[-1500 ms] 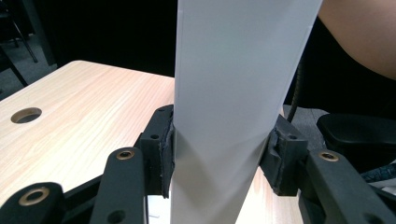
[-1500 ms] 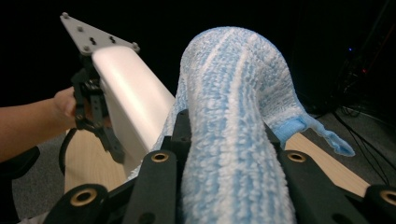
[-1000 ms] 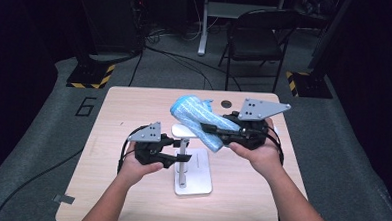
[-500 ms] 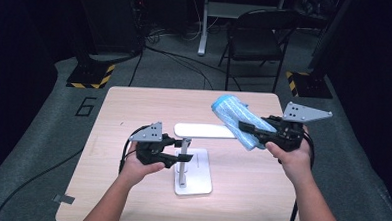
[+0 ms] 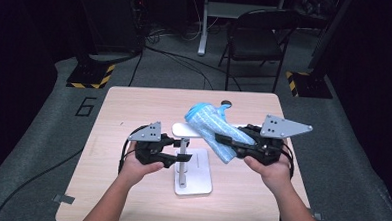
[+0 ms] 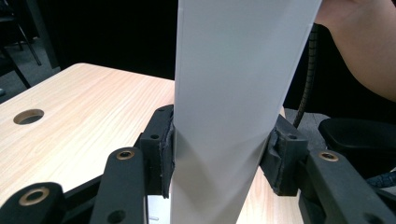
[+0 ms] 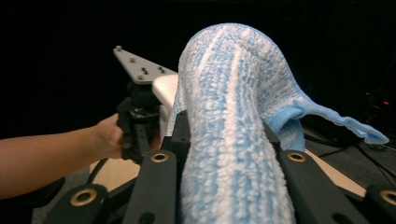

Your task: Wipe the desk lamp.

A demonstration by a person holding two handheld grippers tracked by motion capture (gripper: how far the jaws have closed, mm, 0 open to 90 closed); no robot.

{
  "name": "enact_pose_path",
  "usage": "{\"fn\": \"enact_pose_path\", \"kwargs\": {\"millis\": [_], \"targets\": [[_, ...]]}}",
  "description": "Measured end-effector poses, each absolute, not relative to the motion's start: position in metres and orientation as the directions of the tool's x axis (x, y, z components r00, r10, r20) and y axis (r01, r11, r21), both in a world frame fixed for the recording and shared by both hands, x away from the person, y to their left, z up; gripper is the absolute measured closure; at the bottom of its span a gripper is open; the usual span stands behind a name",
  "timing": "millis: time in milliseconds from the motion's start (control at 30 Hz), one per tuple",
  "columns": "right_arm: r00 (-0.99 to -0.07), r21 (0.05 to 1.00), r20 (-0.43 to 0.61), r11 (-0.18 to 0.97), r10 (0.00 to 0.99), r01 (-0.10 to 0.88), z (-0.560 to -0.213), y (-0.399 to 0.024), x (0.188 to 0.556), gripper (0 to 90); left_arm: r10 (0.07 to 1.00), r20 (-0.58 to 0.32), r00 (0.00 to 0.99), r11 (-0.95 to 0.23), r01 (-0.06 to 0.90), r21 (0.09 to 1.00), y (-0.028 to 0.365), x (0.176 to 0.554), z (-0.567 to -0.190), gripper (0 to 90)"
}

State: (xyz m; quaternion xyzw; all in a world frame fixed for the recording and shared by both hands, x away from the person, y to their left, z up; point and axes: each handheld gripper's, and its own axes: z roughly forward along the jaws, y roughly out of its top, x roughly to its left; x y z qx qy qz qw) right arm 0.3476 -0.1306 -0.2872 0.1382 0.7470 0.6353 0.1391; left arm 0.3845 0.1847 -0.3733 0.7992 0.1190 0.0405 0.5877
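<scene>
Blue-and-white striped mop cover (image 5: 214,132) of looped, fluffy microfibre, a long padded sleeve with a thin blue loop at its far end, is pinched between the black jaws of the right gripper (image 5: 222,142) and hangs tilted above the table, its upper end just over one end of the flat white bar (image 5: 185,130) that tops the stand. In the right gripper view the cloth (image 7: 233,130) bulges up between the jaws, soft and nubbly. The left gripper (image 5: 178,156) clamps its rubber pads on the stand's smooth white post (image 6: 233,107), a flat-faced upright. That post rises from a flat white rectangular base plate (image 5: 196,178) lying on the table. The table (image 5: 134,108) is pale wood-grain laminate with rounded corners and a round cable hole. Around it lies grey carpet with a painted number six (image 5: 85,106), black cables, a black folding chair (image 5: 259,38) and yellow-black striped blocks (image 5: 90,78) against a dark room.
</scene>
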Motion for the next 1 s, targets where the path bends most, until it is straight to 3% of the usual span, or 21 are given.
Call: {"fn": "enact_pose_path", "kwargs": {"millis": [567, 900, 1000], "targets": [[-0.957, 0.973, -0.009, 0.225, 0.289, 0.059, -0.296, -0.126, 0.334, 70.3, 0.242, -0.074, 0.968, -0.279, 0.143, 0.95, 0.184, 0.384, -0.374, 51.2], [-0.952, 0.935, 0.019, 0.332, 0.306, 0.126, -0.308, -0.139, 0.327, 70.4, 0.241, -0.085, 0.967, -0.275, 0.152, 0.949, 0.185, 0.384, -0.374, 51.2], [-0.921, 0.894, -0.015, 0.417, 0.389, 0.161, -0.328, -0.14, 0.325, 70.4, 0.238, -0.083, 0.968, -0.279, 0.151, 0.948, 0.185, 0.384, -0.373, 51.1]]}}
